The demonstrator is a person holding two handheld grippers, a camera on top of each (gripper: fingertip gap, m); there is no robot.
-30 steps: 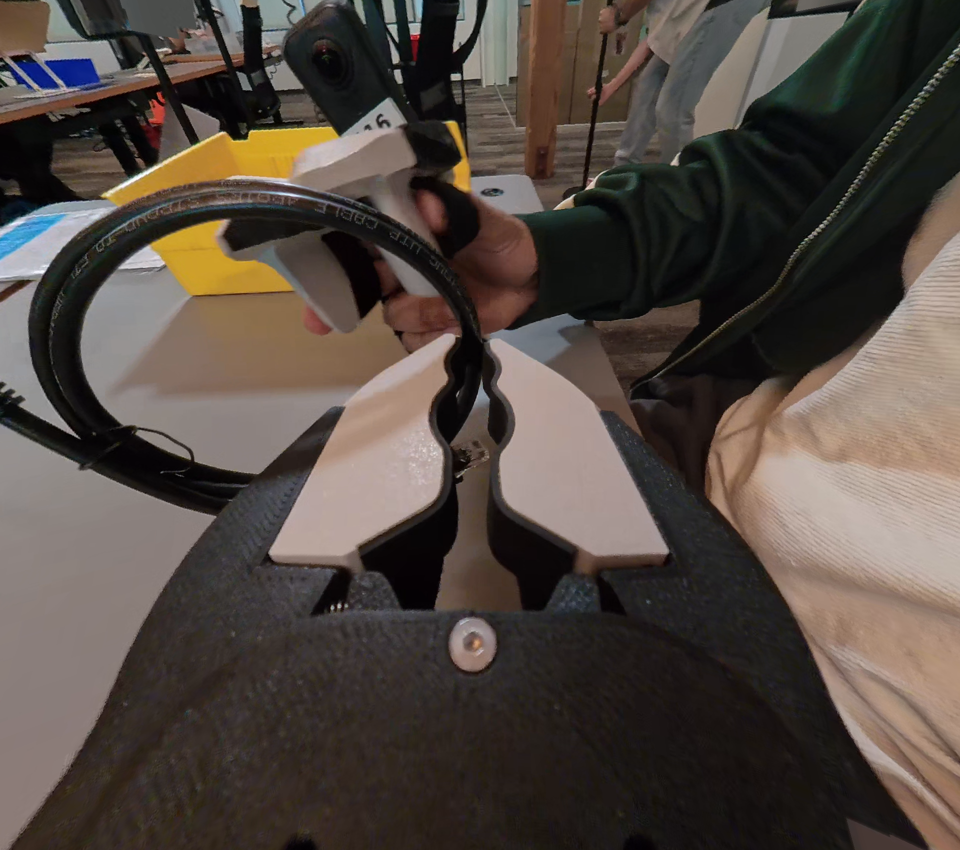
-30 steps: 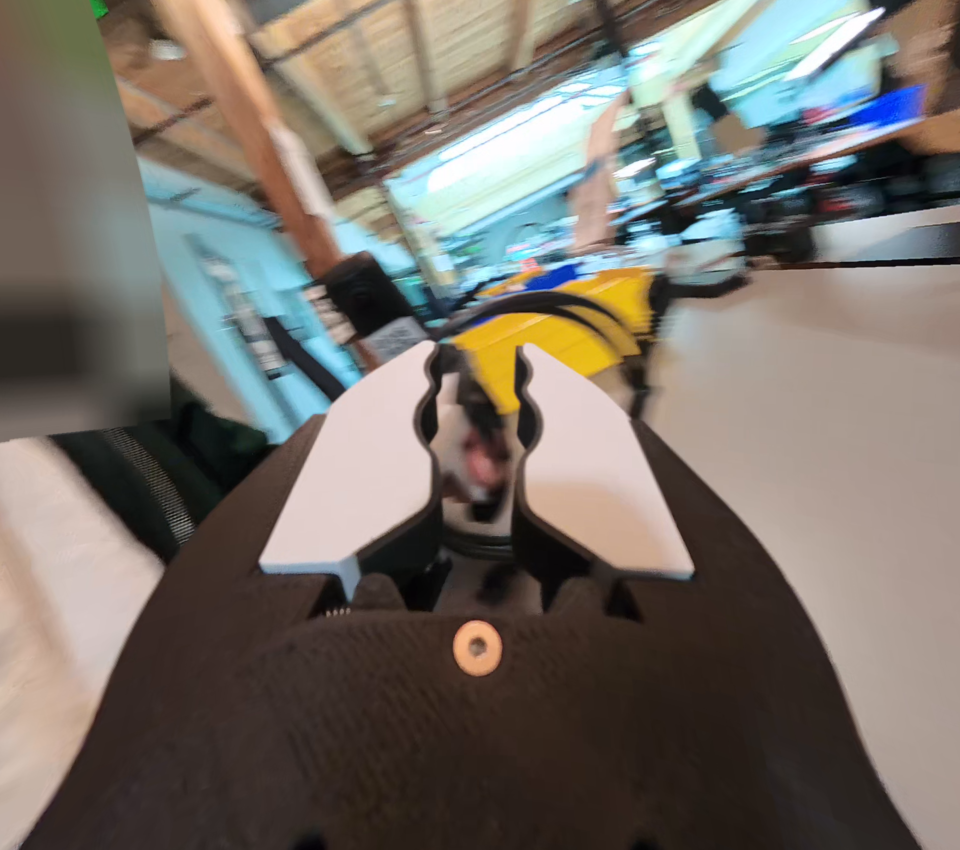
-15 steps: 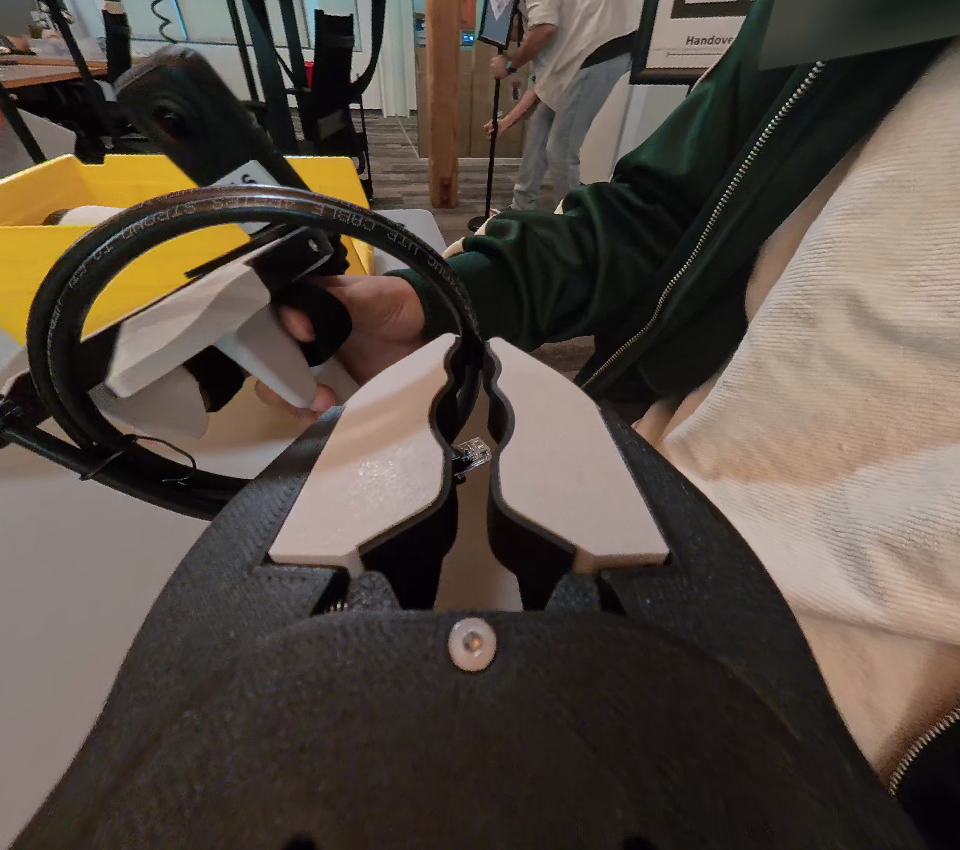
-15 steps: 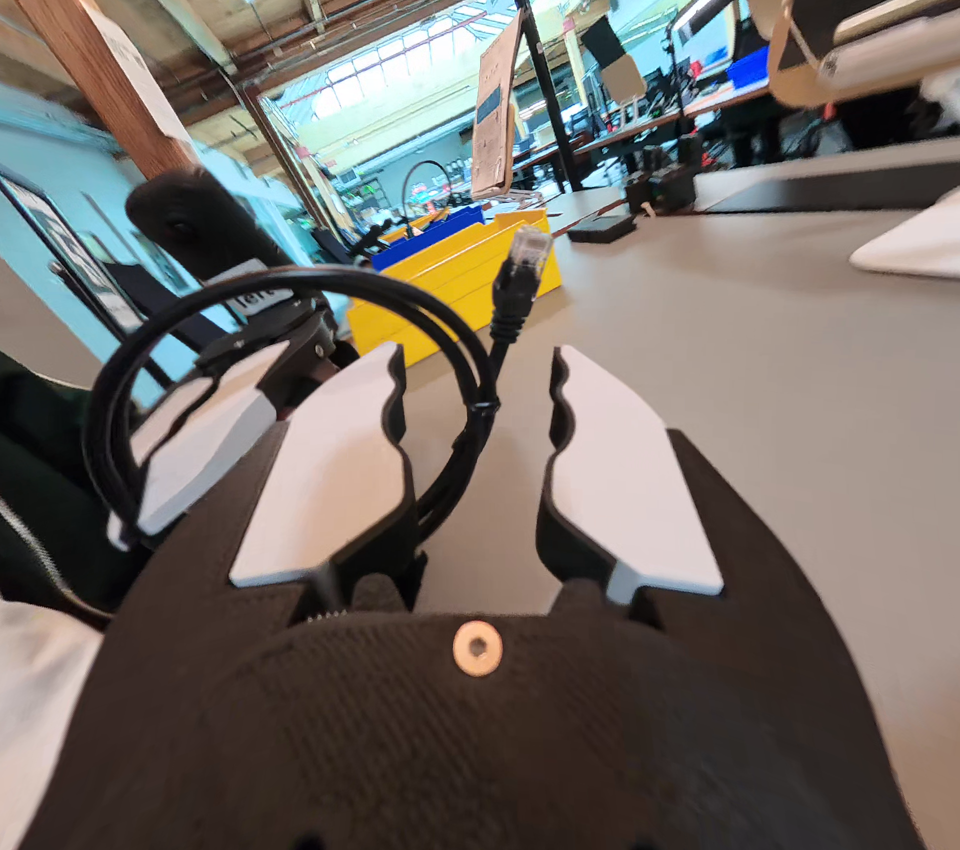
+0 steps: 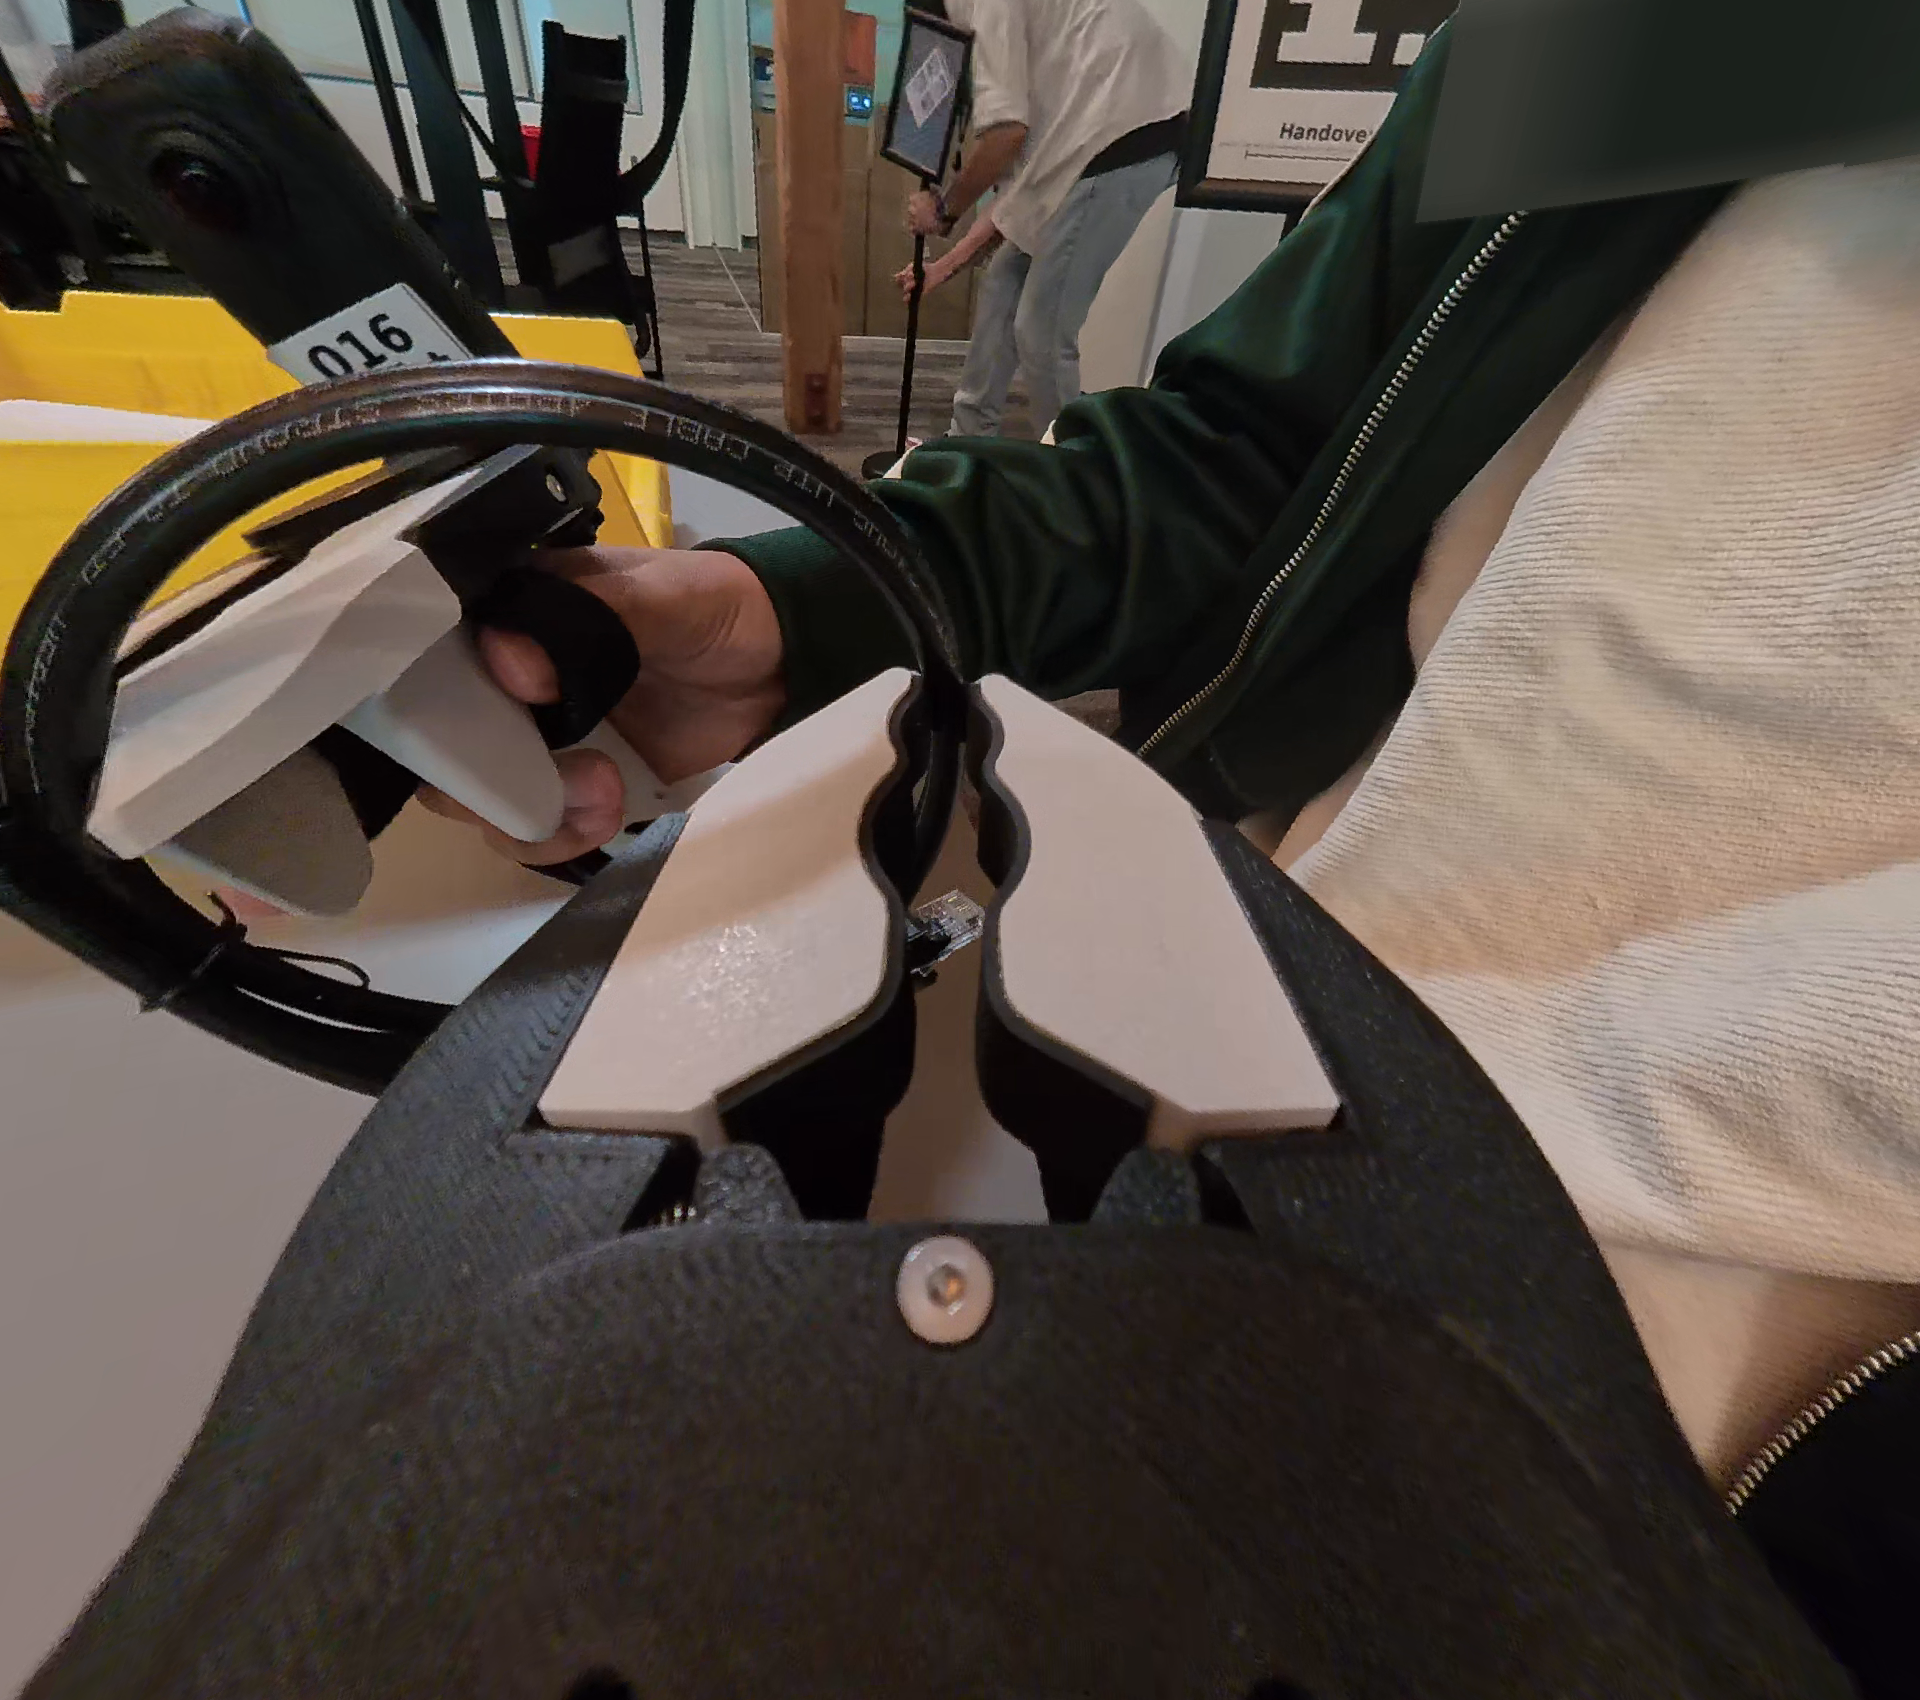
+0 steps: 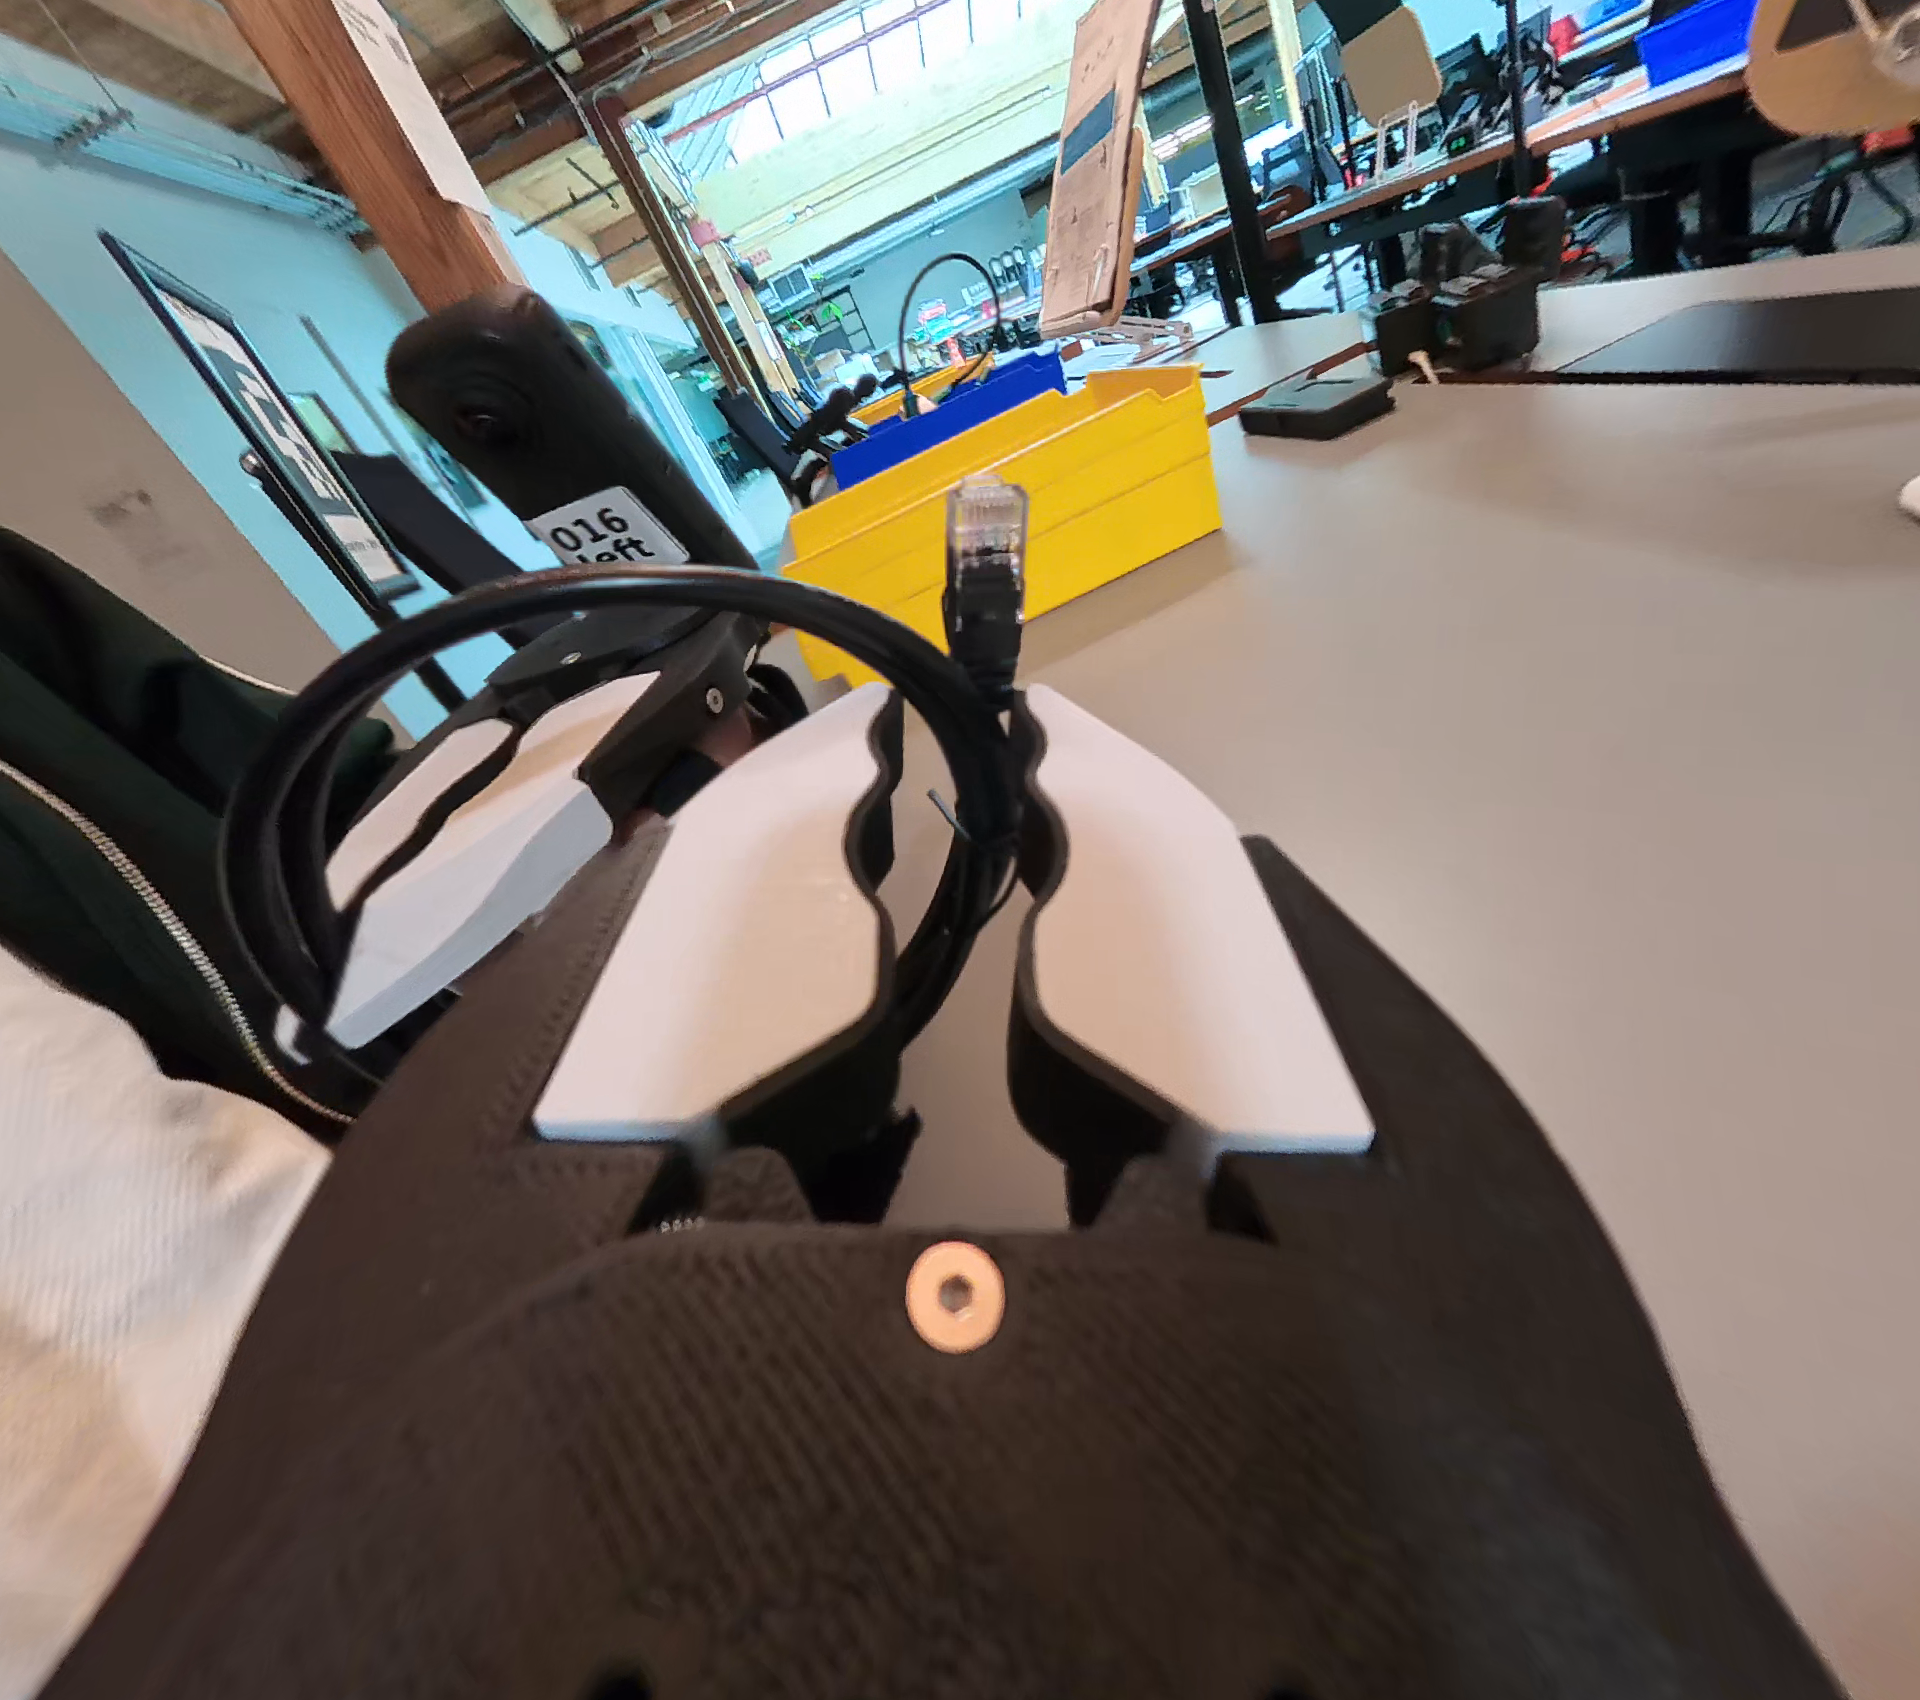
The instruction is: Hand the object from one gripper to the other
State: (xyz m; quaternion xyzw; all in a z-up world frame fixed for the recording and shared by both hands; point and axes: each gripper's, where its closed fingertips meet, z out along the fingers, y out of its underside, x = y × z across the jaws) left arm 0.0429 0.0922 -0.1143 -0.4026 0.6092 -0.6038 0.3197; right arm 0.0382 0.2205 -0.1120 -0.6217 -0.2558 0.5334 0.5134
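In the left wrist view, the left gripper [image 5: 940, 700], with white fingers on a black textured body, was pinched on a coiled black network cable [image 5: 582, 414], its tips pressed against the cord at the right side of the loop. A clear plastic plug [image 5: 951, 912] of that cable showed in the narrow gap lower down between the fingers. Through the loop, the right gripper [image 5: 177, 757] appeared farther off, held by a hand [image 5: 675, 674] in a dark green sleeve, with a black camera stalk above it. Behind lay a yellow plastic bin [image 5: 125, 393] on the pale grey table [image 5: 156, 1183]. In the right wrist view, the right gripper [image 6: 956, 705] had its white fingers drawn in on the same cable [image 6: 582, 601], the bundled strands running down between them, gripped near a thin tie. The cable's other clear plug [image 6: 987, 523] stood upright just above the fingertips. To the left, the left gripper [image 6: 343, 985] also clamped the loop at its far side. Stacked yellow bins [image 6: 1039, 497] sat on the grey table [image 6: 1558, 715] beyond.
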